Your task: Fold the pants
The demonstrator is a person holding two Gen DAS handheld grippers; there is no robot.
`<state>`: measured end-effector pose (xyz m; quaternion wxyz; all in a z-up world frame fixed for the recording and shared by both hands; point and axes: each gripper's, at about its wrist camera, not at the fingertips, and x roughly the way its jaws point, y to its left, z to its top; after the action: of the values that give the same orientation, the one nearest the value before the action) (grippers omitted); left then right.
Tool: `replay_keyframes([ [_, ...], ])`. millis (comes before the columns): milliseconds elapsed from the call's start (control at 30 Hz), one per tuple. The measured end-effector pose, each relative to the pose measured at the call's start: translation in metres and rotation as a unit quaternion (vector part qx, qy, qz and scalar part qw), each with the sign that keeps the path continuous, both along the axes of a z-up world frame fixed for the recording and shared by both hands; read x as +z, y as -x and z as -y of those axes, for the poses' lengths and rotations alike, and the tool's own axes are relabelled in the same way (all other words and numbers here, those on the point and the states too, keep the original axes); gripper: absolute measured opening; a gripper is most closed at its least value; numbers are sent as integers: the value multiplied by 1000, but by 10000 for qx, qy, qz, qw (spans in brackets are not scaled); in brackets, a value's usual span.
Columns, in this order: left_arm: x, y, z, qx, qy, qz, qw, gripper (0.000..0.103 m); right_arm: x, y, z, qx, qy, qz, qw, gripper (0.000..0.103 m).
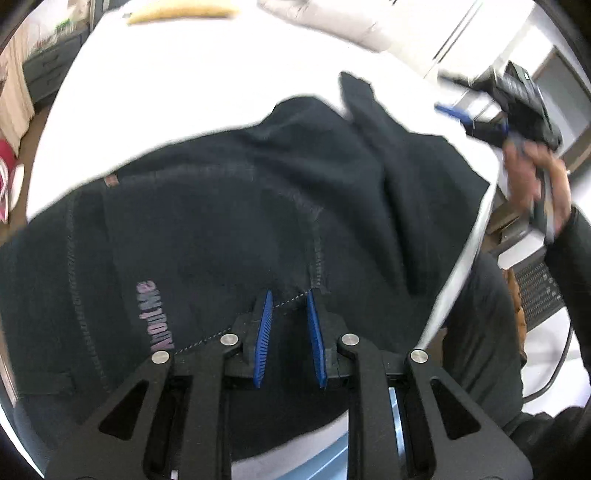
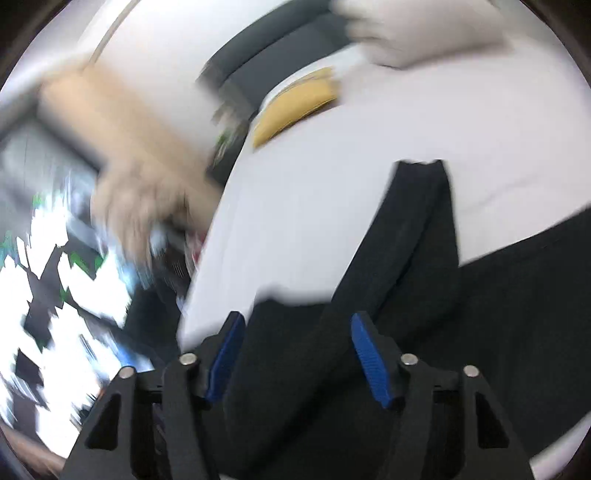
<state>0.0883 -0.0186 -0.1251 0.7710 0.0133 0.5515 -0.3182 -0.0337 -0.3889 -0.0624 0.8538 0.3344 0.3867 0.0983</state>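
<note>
Left wrist view: the black pants (image 1: 258,221) are lying bunched across a white table (image 1: 184,92), taking up most of the near half, with pale stitching lines and a pinkish printed word running along one panel. The left gripper (image 1: 290,302) is pointing steeply down at the cloth, its blue-padded fingers (image 1: 264,332) standing only narrowly apart; a stitched hem edge is running across the slot between them, and the pads appear to be pinching that fold, though the contact itself is hard to make out. A narrow dark leg end (image 1: 356,96) is sticking out toward the far side of the table. At the right edge, blurred, the right gripper (image 1: 476,118) is hanging above the table's corner, gripped by a hand (image 1: 535,177) in a dark sleeve. A yellow object (image 1: 181,14) is lying at the table's far end. Right wrist view: heavy blur on the left half. The right gripper (image 2: 295,354) is showing its jaws well apart with nothing pressed between the pads; the dark fabric (image 2: 406,277) is lying beyond and below them, one strip of leg reaching away over the white surface (image 2: 332,147).
</note>
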Motion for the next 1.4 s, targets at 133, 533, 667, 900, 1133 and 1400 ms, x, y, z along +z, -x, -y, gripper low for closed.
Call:
replay_keyframes([
  [133,-18,-8,-13,297,554,-394,9972,18,-35,-53,58,-975,-887,-390,9905,58],
  [533,-24,-10,-12,340,599,-488,9964,18,-118,-121,97,-1887,-1834,-1247,9567,54],
  [667,-24,-6,-16,321,595,-473,9966,18,-115,-131,99,-1919,-1807,-1102,9583,51],
  [900,-25,-7,-13,310,545,-446,9970,19,-100,-127,104,-1783,-1316,-847,9714,5],
  [1133,-23,-5,-8,314,495,-390,9975,19,-47,-43,143,-2366,-1024,-42,9662,5],
  [1400,-23,-7,-11,435,567,-478,9963,19,-62,120,190,-3667,-1110,35,9237,5],
])
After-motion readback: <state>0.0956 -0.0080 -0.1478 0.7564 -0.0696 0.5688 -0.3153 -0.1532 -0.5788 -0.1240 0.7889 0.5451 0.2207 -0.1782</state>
